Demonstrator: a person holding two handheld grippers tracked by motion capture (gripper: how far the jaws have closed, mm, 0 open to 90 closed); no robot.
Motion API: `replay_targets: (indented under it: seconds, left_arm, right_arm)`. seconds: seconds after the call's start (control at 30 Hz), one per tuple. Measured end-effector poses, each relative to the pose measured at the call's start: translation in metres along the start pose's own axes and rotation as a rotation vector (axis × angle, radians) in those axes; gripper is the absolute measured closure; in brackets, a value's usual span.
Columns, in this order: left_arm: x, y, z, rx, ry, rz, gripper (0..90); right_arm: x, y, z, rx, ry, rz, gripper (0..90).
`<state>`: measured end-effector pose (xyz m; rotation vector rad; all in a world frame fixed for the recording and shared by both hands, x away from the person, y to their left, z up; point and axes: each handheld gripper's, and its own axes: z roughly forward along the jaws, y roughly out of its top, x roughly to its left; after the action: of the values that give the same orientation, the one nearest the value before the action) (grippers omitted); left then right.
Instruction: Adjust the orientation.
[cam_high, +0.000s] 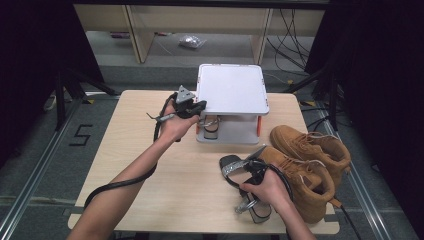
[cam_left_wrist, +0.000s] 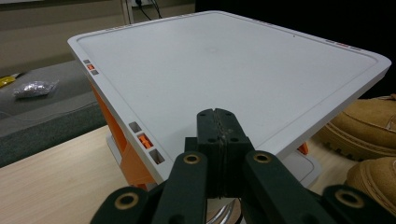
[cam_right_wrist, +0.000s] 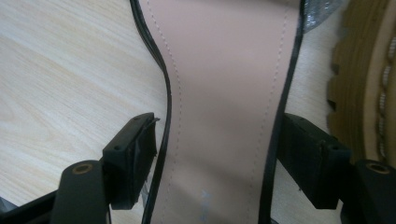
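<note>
My right gripper (cam_high: 248, 168) holds a sandal (cam_high: 231, 167) with a pink insole, black edging and a silver glitter strap, low over the table's front right. In the right gripper view the jaws (cam_right_wrist: 217, 158) stand wide on both edges of the sandal's sole (cam_right_wrist: 224, 93), pads against it. A second sandal (cam_high: 212, 126) rests on the lower shelf of a white rack (cam_high: 231, 90) with orange posts. My left gripper (cam_high: 200, 106) sits at the rack's front left corner. Its jaws (cam_left_wrist: 217, 122) are shut and empty, just before the rack's top (cam_left_wrist: 224, 65).
Two tan lace-up boots (cam_high: 311, 145) (cam_high: 302, 182) lie at the table's right, close beside the held sandal; one boot's tread (cam_right_wrist: 369, 70) is next to the right jaw. The wooden table (cam_high: 130, 150) has free room at left and front. Cables trail along both forearms.
</note>
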<state>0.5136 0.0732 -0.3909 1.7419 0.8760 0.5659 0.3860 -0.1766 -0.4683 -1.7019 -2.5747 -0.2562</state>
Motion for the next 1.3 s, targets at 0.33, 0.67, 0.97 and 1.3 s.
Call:
replay_targets:
  seconds: [0.33,0.67,0.97,1.3]
  left_arm:
    - [0.0002,0.0002,0.0002,0.0,-0.003,-0.001,89.1]
    - [0.0001,0.0002,0.0001,0.001,-0.002,0.005,89.2]
    - [0.0006,0.0006,0.0002,0.004,-0.006,0.007,89.3]
    - [0.0004,0.001,0.0003,0.006,-0.006,0.008,89.3]
  right_arm:
    - [-0.0008,0.0042,0.0092,0.031,-0.029,-0.021,31.8]
    - [0.0041,0.0059,0.008,0.062,-0.046,-0.036,38.5]
    - [0.0049,0.0047,0.0078,0.047,-0.056,0.031,41.6]
    - [0.0016,0.0024,0.0031,0.044,-0.003,0.056,42.9]
